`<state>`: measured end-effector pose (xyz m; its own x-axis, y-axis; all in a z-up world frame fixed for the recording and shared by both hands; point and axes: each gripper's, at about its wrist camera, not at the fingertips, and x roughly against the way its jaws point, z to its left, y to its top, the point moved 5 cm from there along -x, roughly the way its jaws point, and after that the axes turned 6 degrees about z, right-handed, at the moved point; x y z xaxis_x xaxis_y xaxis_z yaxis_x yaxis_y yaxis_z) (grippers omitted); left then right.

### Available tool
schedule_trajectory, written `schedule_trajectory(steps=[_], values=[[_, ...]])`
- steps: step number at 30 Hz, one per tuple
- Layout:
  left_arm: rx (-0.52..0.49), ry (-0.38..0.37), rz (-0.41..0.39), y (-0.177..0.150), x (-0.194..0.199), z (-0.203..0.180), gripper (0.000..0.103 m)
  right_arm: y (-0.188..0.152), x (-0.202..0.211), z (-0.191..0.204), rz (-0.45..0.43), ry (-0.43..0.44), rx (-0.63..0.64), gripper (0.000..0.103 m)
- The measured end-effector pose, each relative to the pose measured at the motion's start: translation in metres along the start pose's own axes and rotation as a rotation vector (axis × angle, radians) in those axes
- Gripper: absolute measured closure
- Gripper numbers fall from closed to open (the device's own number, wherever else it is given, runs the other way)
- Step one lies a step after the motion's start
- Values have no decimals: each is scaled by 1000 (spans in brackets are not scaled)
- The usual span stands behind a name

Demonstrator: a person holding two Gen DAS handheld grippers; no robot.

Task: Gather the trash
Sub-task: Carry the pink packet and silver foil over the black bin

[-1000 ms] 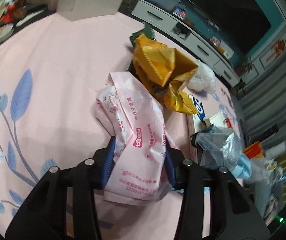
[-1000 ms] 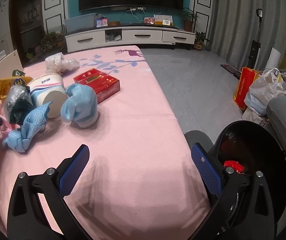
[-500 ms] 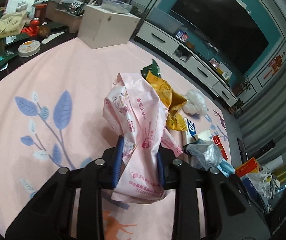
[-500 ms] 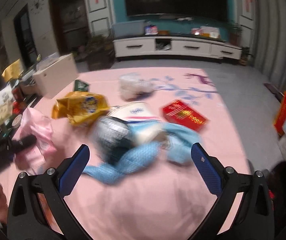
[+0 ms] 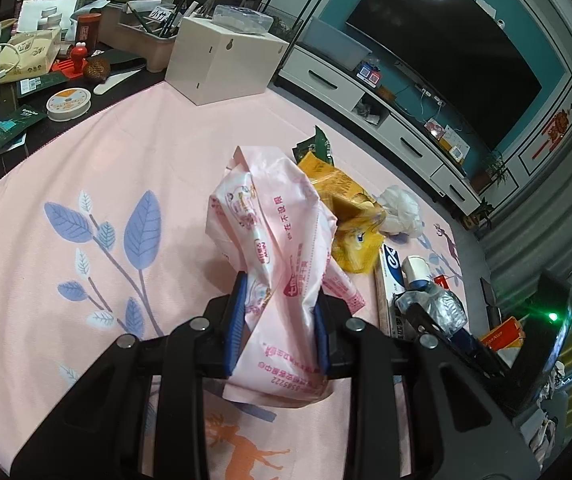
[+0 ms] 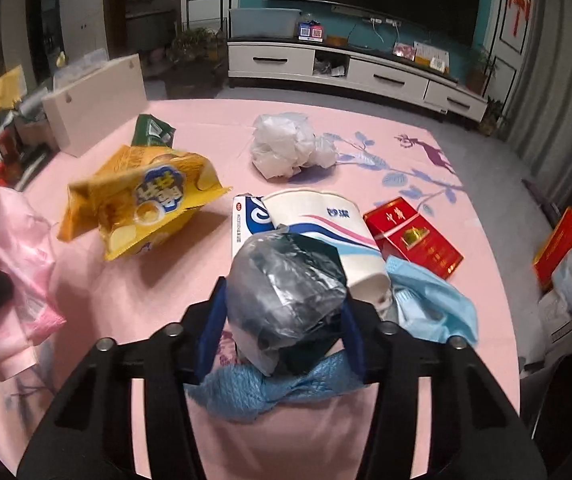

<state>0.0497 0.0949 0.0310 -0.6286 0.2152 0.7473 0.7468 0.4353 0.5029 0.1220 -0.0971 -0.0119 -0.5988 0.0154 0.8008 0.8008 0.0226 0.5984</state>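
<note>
My left gripper [image 5: 277, 322] is shut on a crumpled pink plastic wrapper [image 5: 273, 220], held up off the pink tablecloth [image 5: 65, 152]. The right gripper [image 6: 281, 320] has its jaws closing on a crumpled grey plastic bag [image 6: 286, 276], and both blue pads touch its sides. The same bag [image 5: 442, 308] shows in the left wrist view at the right. More trash lies around: a yellow chip bag [image 6: 145, 200], white crumpled plastic [image 6: 286, 148], a paper cup [image 6: 326, 224], a red cigarette pack [image 6: 414, 236], a blue mask [image 6: 434, 304] and a blue cloth [image 6: 269, 388].
A white box [image 5: 221, 64] stands at the table's far edge, with a cluttered dark desk [image 5: 25, 80] beyond it. A blue-and-white carton [image 6: 249, 216] and a green wrapper [image 6: 151, 130] lie among the trash. The floor drops off on the right past the table edge [image 6: 498, 280].
The right gripper swung left from the table's edge over to the trash pile and closed around the grey bag. The left gripper lifted the pink wrapper off the cloth, then held still.
</note>
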Motion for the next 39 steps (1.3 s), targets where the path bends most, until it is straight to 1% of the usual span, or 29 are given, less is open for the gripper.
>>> schedule_trajectory(steps=[6,12,16,17,18,19,20,22,23,25,26,28,31,32,35,36,39], values=[[-33,5,-8,-2,1,-6,73,-13,47,-17,-74,86,-33,55],[-85,3,-1,-12,0,-24,73,-49,93,-55,-119,119,-94,55],[-156,-8,-13,-22,7,-46,73,-68,119,-89,-172,76,-150,55],[-175,-12,-16,-25,9,-51,73,-71,127,-99,-196,55,-170,55],[-203,-17,-19,-30,13,-60,73,-74,144,-115,-245,26,-202,55],[-237,-25,-25,-35,18,-69,73,-75,153,-123,-269,14,-215,55],[-291,-45,-45,-44,27,-84,73,-75,164,-134,-299,5,-234,55],[-364,-62,-76,-58,40,-106,73,-78,191,-159,-371,-3,-288,54],[-404,-87,-87,-69,48,-123,73,-80,201,-169,-397,-9,-309,54],[-447,-138,-78,-84,56,-145,73,-87,220,-196,-435,-47,-358,54],[-473,-177,-67,-95,61,-161,73,-91,225,-207,-439,-65,-380,54],[-535,-226,-53,-114,67,-190,73,-100,231,-231,-440,-85,-434,54],[-606,-270,-29,-143,68,-226,73,-115,231,-268,-413,-110,-520,54],[-623,-293,-5,-156,65,-240,73,-120,229,-278,-401,-120,-546,54],[-663,-335,62,-188,53,-273,73,-133,219,-303,-349,-130,-616,54],[-677,-340,78,-198,49,-282,73,-139,213,-312,-320,-121,-640,54],[-719,-350,128,-228,36,-306,73,-149,202,-326,-279,-106,-674,54]])
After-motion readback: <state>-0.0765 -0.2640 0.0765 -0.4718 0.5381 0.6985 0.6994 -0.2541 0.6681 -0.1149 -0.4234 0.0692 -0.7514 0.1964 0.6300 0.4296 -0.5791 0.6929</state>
